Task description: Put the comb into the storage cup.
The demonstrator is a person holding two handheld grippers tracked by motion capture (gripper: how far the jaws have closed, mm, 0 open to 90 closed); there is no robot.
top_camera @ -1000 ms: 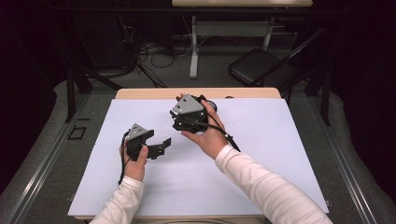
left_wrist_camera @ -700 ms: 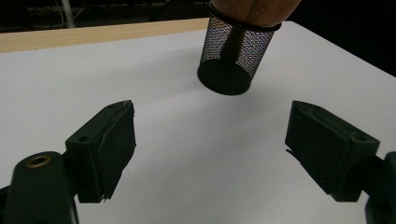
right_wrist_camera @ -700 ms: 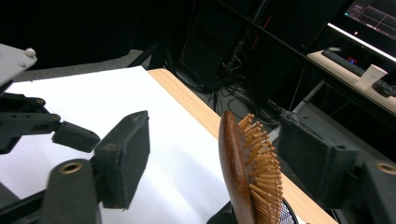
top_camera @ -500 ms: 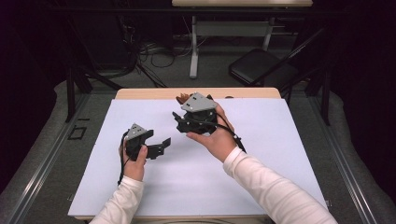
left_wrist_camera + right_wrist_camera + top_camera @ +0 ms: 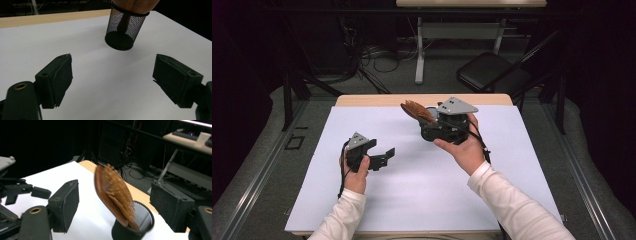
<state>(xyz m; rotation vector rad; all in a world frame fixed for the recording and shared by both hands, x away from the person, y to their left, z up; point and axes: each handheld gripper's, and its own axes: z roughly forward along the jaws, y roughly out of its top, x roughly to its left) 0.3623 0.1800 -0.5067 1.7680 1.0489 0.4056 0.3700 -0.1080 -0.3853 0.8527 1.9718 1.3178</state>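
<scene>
Now my right gripper (image 5: 113, 202) has backed off toward three o'clock, its jaws just opened and clear of the wooden hairbrush (image 5: 113, 195), so I judge the drop done. That brush stands handle-down, leaning, in the black mesh cup (image 5: 123, 31) near the table's (image 5: 412, 200) twelve o'clock edge. My left gripper (image 5: 112, 80) hangs released, holding nothing, at about nine o'clock.

One wooden hairbrush (image 5: 112, 195), one mesh cup (image 5: 124, 32), two tongs.

A white sheet (image 5: 412, 200) covers the tabletop (image 5: 377, 100) (wood edge showing at the top); a black mesh cup (image 5: 124, 32) stands on it.
</scene>
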